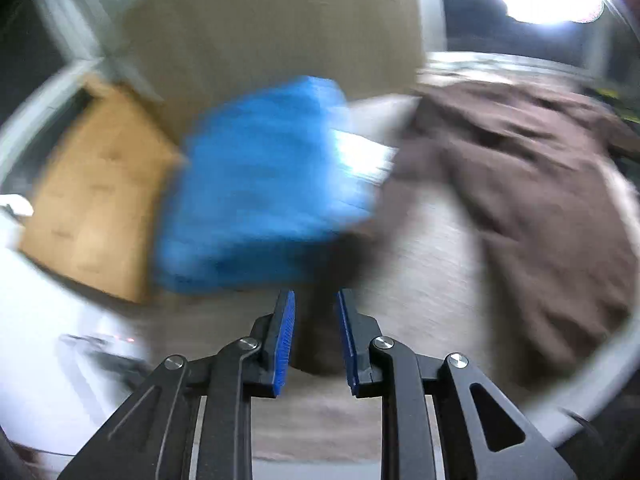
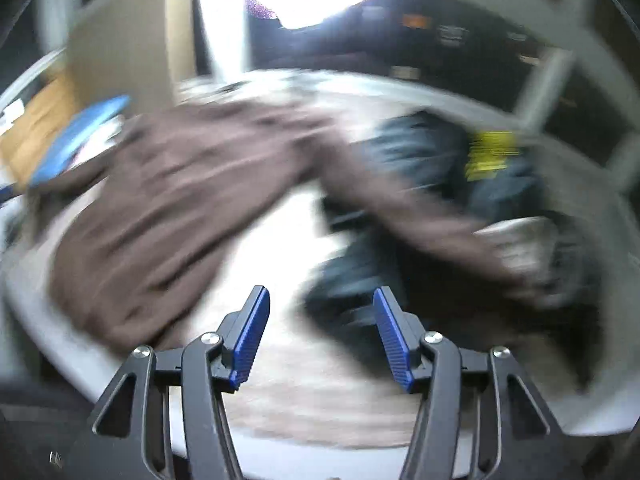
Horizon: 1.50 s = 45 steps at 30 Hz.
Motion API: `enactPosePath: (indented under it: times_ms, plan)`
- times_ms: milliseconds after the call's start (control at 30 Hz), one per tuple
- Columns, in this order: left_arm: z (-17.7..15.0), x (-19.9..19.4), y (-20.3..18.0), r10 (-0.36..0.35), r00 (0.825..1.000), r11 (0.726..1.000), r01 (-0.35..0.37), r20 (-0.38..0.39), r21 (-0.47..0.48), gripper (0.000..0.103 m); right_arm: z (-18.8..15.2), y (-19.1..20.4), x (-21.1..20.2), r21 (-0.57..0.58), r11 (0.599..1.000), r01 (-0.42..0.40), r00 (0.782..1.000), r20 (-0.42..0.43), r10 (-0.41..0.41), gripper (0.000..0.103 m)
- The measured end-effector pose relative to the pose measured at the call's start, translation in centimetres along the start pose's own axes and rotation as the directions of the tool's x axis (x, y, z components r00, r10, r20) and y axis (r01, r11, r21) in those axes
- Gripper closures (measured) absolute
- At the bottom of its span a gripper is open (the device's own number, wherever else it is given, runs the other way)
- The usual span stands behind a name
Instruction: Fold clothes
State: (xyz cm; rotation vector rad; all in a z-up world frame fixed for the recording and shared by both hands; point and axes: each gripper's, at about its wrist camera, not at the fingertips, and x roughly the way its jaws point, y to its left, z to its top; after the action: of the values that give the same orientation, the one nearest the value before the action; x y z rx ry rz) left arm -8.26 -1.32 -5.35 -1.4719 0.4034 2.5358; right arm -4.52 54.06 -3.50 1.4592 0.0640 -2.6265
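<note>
1 brown garment (image 2: 168, 200), 1 dark garment (image 2: 420, 168), 1 blue bundle (image 1: 264, 188).

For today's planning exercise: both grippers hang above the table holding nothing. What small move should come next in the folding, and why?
Probably lower the right gripper onto the brown garment's near edge: it lies spread and crumpled on the table, and both the right and left gripper are open and empty.

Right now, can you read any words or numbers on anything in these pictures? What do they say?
No text can be read; both views are too blurred.
Yellow patch on the dark garment: maybe printing, unreadable.
White label on the cardboard box: too small and blurred.
Blue folded cloth and brown garment: no writing shows.
</note>
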Motion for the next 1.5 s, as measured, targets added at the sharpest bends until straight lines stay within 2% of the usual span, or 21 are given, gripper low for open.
enactPosePath:
  times_ms: [67,133,267,400,433,467,500,533,633,767,833,900,933,967,1033,1167,1300,1333,1367,1400,1500]
  plan:
    - [-2.2,1.2,-3.6,-0.194,0.980,0.981,0.195,-0.051,0.017,0.079,-2.2,4.1,2.8,-0.067,0.989,-0.132,0.989,-0.070,0.127,0.050]
    - [-3.7,2.8,-7.0,-0.272,0.957,0.959,0.279,-0.099,0.058,0.079,-3.2,6.8,5.7,-0.116,0.981,-0.153,0.983,-0.121,0.139,0.050]
    - [-4.7,5.8,-10.9,-0.298,0.941,0.943,0.316,-0.161,0.103,0.079,-4.2,9.8,9.6,-0.175,0.972,-0.159,0.981,-0.141,0.135,0.050]
    - [-4.3,7.7,-12.0,-0.351,0.919,0.926,0.369,-0.182,0.081,0.083,-4.2,10.4,11.2,-0.187,0.967,-0.173,0.976,-0.163,0.143,0.050]
    - [-4.1,7.9,-12.3,-0.374,0.909,0.917,0.392,-0.183,0.072,0.088,-4.1,10.6,11.6,-0.176,0.964,-0.200,0.971,-0.171,0.170,0.053]
    - [-4.0,8.0,-12.5,-0.395,0.900,0.909,0.412,-0.183,0.065,0.092,-4.1,10.9,11.9,-0.160,0.956,-0.245,0.960,-0.179,0.216,0.072]
    - [-3.8,8.0,-12.7,-0.408,0.895,0.903,0.424,-0.182,0.065,0.100,-4.1,11.1,11.9,-0.146,0.951,-0.272,0.952,-0.181,0.245,0.085]
    - [-3.6,7.7,-12.8,-0.410,0.894,0.902,0.427,-0.178,0.067,0.101,-4.1,11.3,11.7,-0.130,0.949,-0.289,0.948,-0.178,0.264,0.091]
    - [-2.5,5.7,-12.3,-0.413,0.899,0.902,0.426,-0.147,0.068,0.101,-3.4,10.6,9.2,-0.057,0.940,-0.335,0.938,-0.110,0.328,0.093]
    - [-0.5,-0.8,-9.4,-0.402,0.915,0.914,0.403,-0.037,0.048,0.101,-2.3,4.6,0.0,0.177,0.897,-0.405,0.913,0.139,0.384,0.093]
    - [0.2,-3.5,-8.5,-0.408,0.913,0.912,0.407,0.007,0.060,0.101,-3.6,2.2,-1.8,0.287,0.869,-0.403,0.913,0.195,0.359,0.093]
    - [0.6,-4.6,-8.5,-0.376,0.926,0.923,0.372,0.022,0.094,0.101,-4.9,-0.1,-3.6,0.393,0.827,-0.403,0.912,0.248,0.327,0.093]
    - [0.7,-5.0,-8.6,-0.364,0.931,0.927,0.359,0.026,0.108,0.101,-5.7,-1.1,-4.0,0.436,0.818,-0.376,0.924,0.239,0.297,0.092]
    - [0.5,-4.4,-8.7,-0.366,0.931,0.925,0.362,0.014,0.118,0.101,-6.6,-1.3,-2.4,0.448,0.852,-0.270,0.963,0.133,0.235,0.091]
    - [-0.1,-2.6,-9.1,-0.373,0.927,0.921,0.374,-0.030,0.107,0.099,-7.8,-1.1,0.6,0.458,0.879,-0.135,0.987,-0.016,0.160,0.088]
    - [-2.7,0.9,-12.0,-0.380,0.917,0.911,0.394,-0.122,0.124,0.099,-9.6,-1.1,3.4,0.454,0.879,-0.144,0.981,-0.052,0.188,0.087]
    - [-5.2,2.5,-16.6,-0.411,0.892,0.876,0.443,-0.187,0.192,0.087,-8.8,-1.2,3.7,0.349,0.933,-0.093,0.986,-0.099,0.135,0.085]
    - [-5.5,2.6,-17.6,-0.415,0.889,0.870,0.450,-0.195,0.201,0.084,-8.7,-1.2,3.8,0.321,0.943,-0.084,0.986,-0.111,0.126,0.074]
    - [-5.6,2.7,-18.5,-0.429,0.881,0.862,0.465,-0.198,0.201,0.083,-8.4,-1.3,4.0,0.293,0.953,-0.079,0.985,-0.124,0.120,0.054]
    - [-5.7,2.9,-19.4,-0.443,0.874,0.854,0.479,-0.201,0.200,0.081,-8.4,-1.9,4.1,0.276,0.958,-0.077,0.985,-0.129,0.116,0.048]
    - [-5.2,2.9,-21.1,-0.479,0.857,0.842,0.510,-0.192,0.176,0.075,-8.2,-2.0,5.2,0.231,0.968,-0.097,0.982,-0.138,0.132,0.046]
